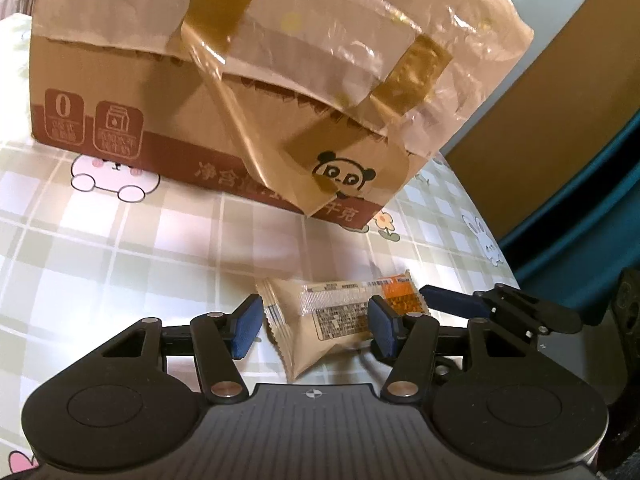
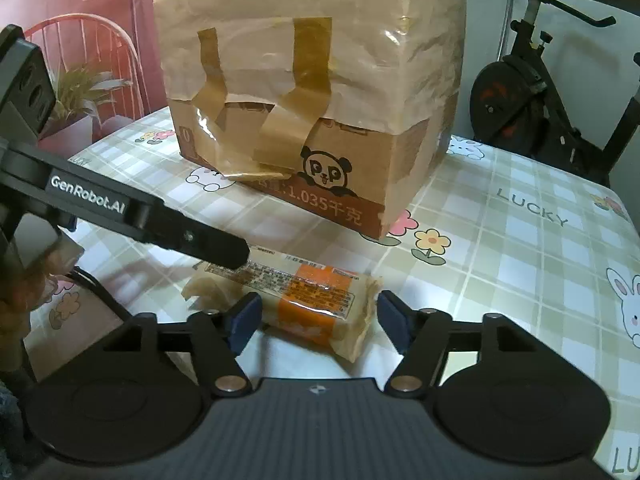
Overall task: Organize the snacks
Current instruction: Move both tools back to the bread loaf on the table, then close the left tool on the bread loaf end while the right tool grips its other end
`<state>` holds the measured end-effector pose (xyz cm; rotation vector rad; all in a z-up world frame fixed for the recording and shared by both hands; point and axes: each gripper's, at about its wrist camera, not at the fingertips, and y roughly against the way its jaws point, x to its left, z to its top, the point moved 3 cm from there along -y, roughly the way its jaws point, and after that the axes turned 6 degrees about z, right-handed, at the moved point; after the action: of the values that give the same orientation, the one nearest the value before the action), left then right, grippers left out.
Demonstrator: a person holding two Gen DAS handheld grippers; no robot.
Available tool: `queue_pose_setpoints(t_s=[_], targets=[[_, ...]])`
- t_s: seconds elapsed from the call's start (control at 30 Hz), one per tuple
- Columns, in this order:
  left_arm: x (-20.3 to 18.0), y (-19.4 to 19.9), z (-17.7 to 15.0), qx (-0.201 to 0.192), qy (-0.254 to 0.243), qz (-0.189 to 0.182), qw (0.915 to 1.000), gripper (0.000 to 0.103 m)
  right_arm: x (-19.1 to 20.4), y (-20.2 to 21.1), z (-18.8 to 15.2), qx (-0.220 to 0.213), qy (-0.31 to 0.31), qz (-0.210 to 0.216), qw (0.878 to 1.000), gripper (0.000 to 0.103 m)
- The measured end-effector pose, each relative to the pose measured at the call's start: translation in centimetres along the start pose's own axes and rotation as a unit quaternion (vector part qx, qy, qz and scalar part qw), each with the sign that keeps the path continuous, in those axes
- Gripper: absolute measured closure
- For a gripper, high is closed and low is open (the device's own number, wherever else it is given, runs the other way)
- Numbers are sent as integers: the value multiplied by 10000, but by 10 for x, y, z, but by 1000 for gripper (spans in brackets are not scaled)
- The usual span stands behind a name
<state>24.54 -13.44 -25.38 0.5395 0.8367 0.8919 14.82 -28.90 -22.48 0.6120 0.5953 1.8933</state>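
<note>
A beige and orange snack packet [image 1: 332, 320] lies on the checked tablecloth, label side up. My left gripper [image 1: 316, 326] is open with its blue pads on either side of the packet's beige end. My right gripper [image 2: 320, 318] is open around the orange end of the same packet [image 2: 308, 300]. The right gripper's finger [image 1: 452, 302] shows at the packet's right in the left wrist view. The left gripper's finger [image 2: 192, 240] reaches over the packet from the left in the right wrist view. A taped cardboard box [image 1: 240, 92] with a panda print stands just behind the packet.
The box [image 2: 312, 92] fills the middle of the table [image 2: 520, 240]. The table's right edge [image 1: 492, 240] runs close beside the packet. An exercise bike [image 2: 536, 92] stands past the far right edge, and a potted plant [image 2: 80, 88] at the far left.
</note>
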Motion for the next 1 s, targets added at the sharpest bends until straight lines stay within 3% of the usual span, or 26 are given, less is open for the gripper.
queue_pose_setpoints(t_s=[0.33, 0.47, 1.0], targets=[[-1, -5, 0, 4, 46, -77, 10000, 41, 0, -10, -4, 119, 3, 51, 9999, 33], [-1, -5, -1, -9, 5, -42, 10000, 44, 2, -10, -3, 138, 28, 136, 9998, 42], [6, 34, 11, -332, -38, 122, 9994, 44, 26, -1, 19, -15, 286, 234, 9993, 45]])
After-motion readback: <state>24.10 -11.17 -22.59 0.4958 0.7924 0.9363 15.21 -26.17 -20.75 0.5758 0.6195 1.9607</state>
